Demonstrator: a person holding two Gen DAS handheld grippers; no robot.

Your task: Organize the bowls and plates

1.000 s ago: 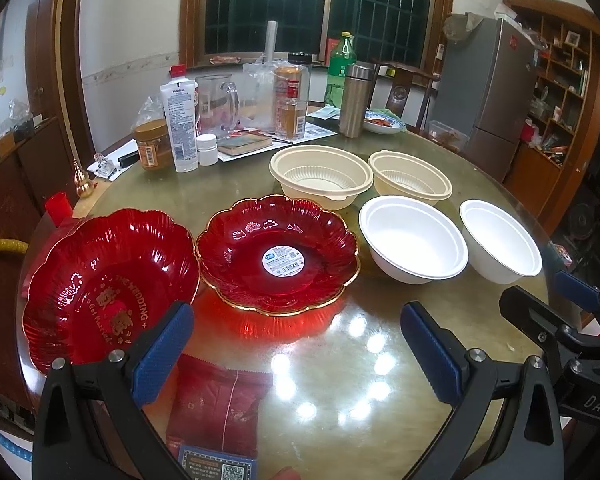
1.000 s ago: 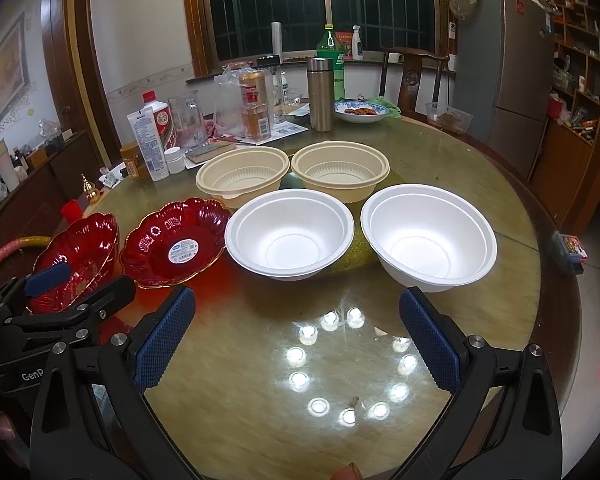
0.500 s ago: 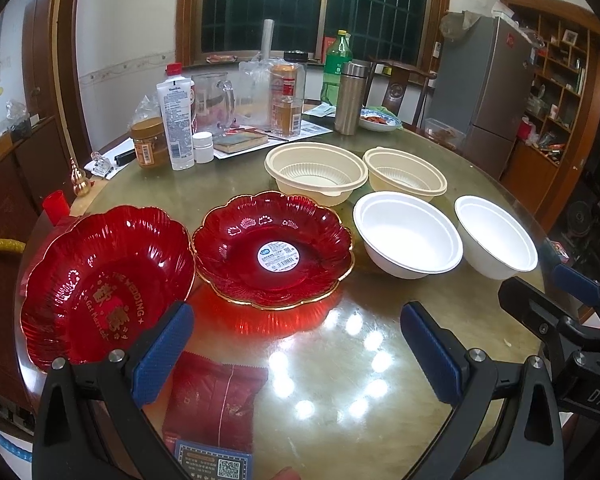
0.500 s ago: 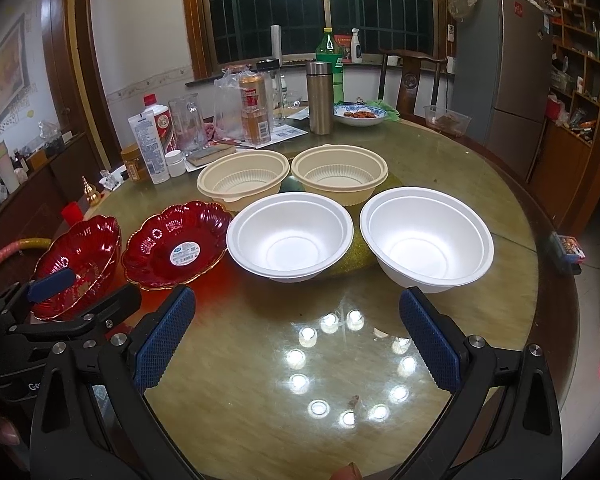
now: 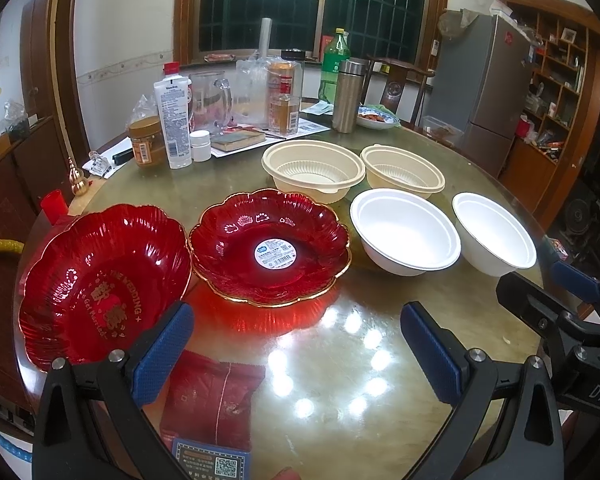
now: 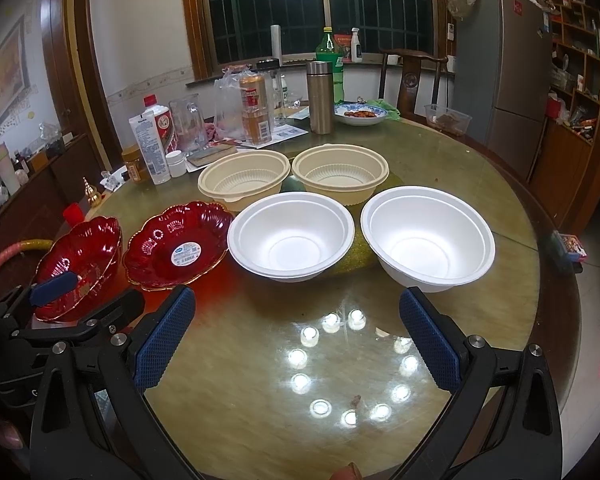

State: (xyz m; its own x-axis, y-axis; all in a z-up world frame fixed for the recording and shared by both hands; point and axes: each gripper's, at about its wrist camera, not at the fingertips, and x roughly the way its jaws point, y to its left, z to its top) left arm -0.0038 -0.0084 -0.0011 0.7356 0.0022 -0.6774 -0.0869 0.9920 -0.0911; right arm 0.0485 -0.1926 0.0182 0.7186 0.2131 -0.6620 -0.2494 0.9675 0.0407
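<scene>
At the far edge of the round glass-topped table (image 5: 340, 360) stand a steel flask (image 5: 347, 96), a green bottle (image 5: 334, 65), a lotion tube (image 5: 173, 120) and a glass jug (image 5: 210, 100) (all crowded together); a grey fridge (image 5: 482, 80) stands beyond.

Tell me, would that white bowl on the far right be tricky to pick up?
The white bowl looks like thin foam, so probably very light and apt to skid on the glossy table if nudged. Its soft rim may dent under a hard pinch. The wide base suggests it won't tip easily.
</scene>
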